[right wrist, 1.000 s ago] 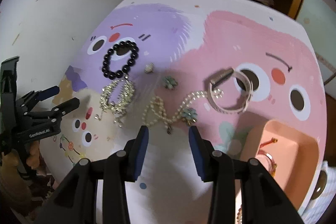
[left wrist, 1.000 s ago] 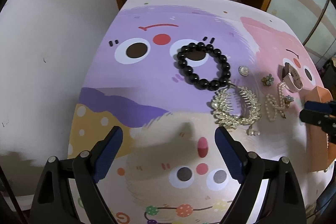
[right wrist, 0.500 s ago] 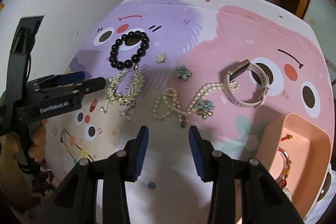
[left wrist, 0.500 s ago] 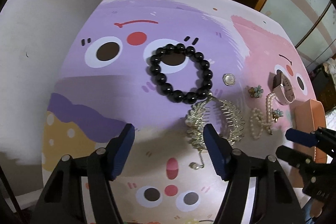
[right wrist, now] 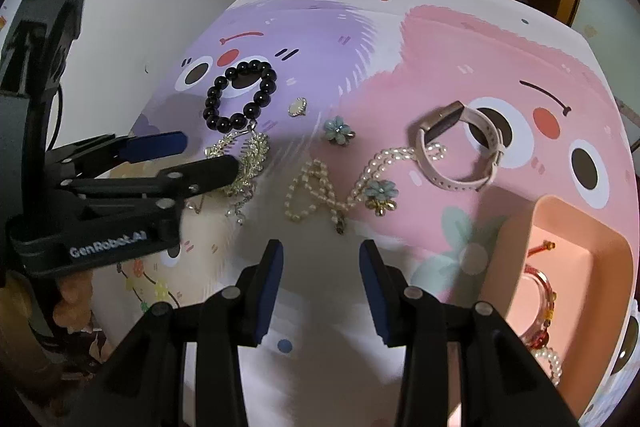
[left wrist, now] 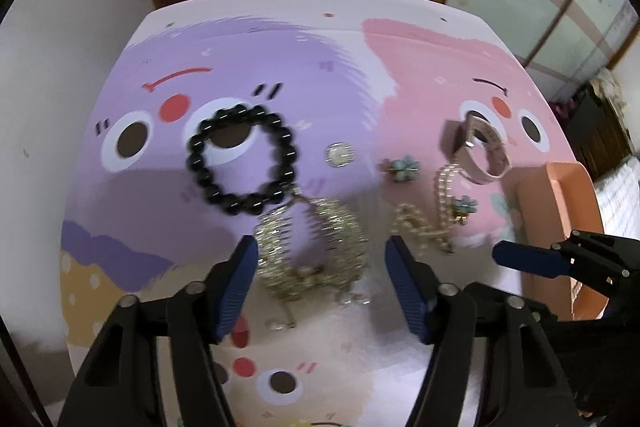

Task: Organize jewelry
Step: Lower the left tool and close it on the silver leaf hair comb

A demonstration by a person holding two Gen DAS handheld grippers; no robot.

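The left gripper (left wrist: 318, 281) hangs over the gold comb (left wrist: 312, 251), which lies toward the desk's (left wrist: 256, 39) left edge. Its jaws have just been closing, with the comb between them, but the pads stand clear of it on both sides, so it grips nothing. The right gripper (right wrist: 320, 291) hovers near the front edge, its jaws part open and empty over bare desk.

Just behind the comb and touching its far end lies the black bracelet (left wrist: 242, 165). A small round brooch (left wrist: 339, 154) sits beside the bracelet, toward the middle. A teal flower (left wrist: 401, 169) lies further right. The pearl chain (right wrist: 340, 183) snakes across the middle of the desk, a second flower (right wrist: 380, 193) resting against it. The chain's far end touches the pink watch (right wrist: 456, 151), which stands on its strap.

A peach tray (right wrist: 560, 223) sits at the front right corner, holding a red bangle (right wrist: 544, 311) and some pearls (right wrist: 554, 363).
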